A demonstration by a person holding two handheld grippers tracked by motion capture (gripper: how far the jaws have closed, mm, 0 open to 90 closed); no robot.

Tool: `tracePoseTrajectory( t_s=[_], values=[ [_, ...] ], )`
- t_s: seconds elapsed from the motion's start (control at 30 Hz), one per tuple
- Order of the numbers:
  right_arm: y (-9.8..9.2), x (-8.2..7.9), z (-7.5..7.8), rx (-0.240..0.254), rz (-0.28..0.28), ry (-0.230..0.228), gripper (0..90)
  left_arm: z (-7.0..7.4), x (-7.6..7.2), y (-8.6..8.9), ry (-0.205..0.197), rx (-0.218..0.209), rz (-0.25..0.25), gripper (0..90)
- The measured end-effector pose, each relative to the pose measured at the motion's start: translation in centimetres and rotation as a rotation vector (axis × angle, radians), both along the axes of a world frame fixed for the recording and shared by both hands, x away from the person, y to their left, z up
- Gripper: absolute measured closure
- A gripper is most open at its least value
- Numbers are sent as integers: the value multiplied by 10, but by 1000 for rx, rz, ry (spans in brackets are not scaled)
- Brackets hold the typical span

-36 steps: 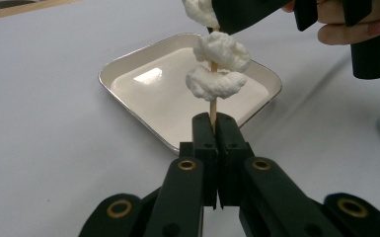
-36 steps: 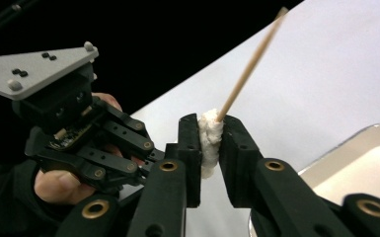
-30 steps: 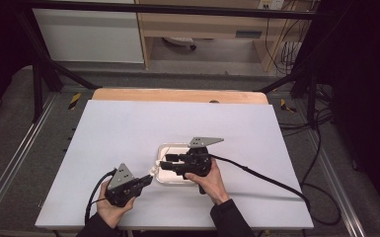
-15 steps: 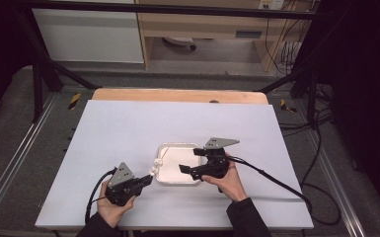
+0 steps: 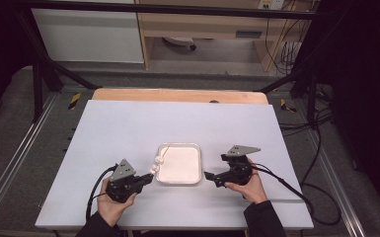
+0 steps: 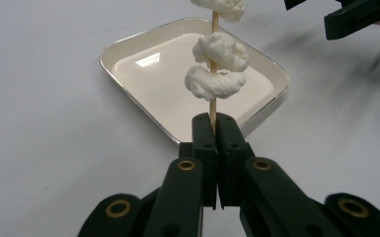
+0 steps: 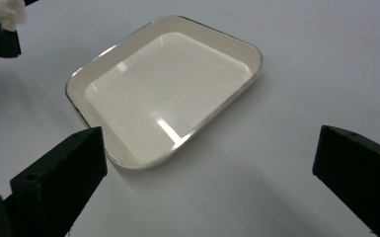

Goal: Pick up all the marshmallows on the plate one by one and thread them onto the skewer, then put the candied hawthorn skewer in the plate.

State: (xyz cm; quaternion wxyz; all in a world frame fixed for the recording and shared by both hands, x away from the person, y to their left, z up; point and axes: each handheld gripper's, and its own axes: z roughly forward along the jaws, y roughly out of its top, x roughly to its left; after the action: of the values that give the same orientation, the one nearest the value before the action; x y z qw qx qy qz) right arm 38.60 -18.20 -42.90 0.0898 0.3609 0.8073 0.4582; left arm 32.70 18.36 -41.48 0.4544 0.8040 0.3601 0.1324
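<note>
Skewer (image 6: 213, 74) with white pieces is standing over the tray's (image 5: 196, 148) left edge, clamped by my left gripper (image 5: 148, 178); my right gripper (image 5: 210, 176), just opening wide and empty, should be approaching slowly.

Left gripper view: thin wooden skewer (image 6: 214, 64) runs off top edge above shallow cream metal-rimmed tray (image 6: 128, 64); topmost white puffy piece (image 6: 219, 6) cropped. Right gripper view: white lump (image 7: 2, 12) left of tray, cut by edge; shape unclear.
</note>
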Motion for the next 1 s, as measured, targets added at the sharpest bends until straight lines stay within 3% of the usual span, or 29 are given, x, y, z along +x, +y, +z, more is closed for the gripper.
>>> tracePoseTrajectory(
  t_s=[0.13,0.27,0.53,0.83,1.0],
  values=[
    [-15,-4,-3,-17,-16,-6,6,6,7,-5,20,23,3,884],
    [-31,-8,-6,11,-18,-14,6,11,12,-12,23,48,-1,883],
    [-54,-13,-11,15,-44,-14,6,17,24,-22,51,59,-8,883],
    [-70,-18,-18,-18,-59,-21,6,16,40,-38,87,93,-18,882],
    [-78,-21,-20,-16,-72,-18,6,11,50,-50,111,133,-9,882]
  ],
)
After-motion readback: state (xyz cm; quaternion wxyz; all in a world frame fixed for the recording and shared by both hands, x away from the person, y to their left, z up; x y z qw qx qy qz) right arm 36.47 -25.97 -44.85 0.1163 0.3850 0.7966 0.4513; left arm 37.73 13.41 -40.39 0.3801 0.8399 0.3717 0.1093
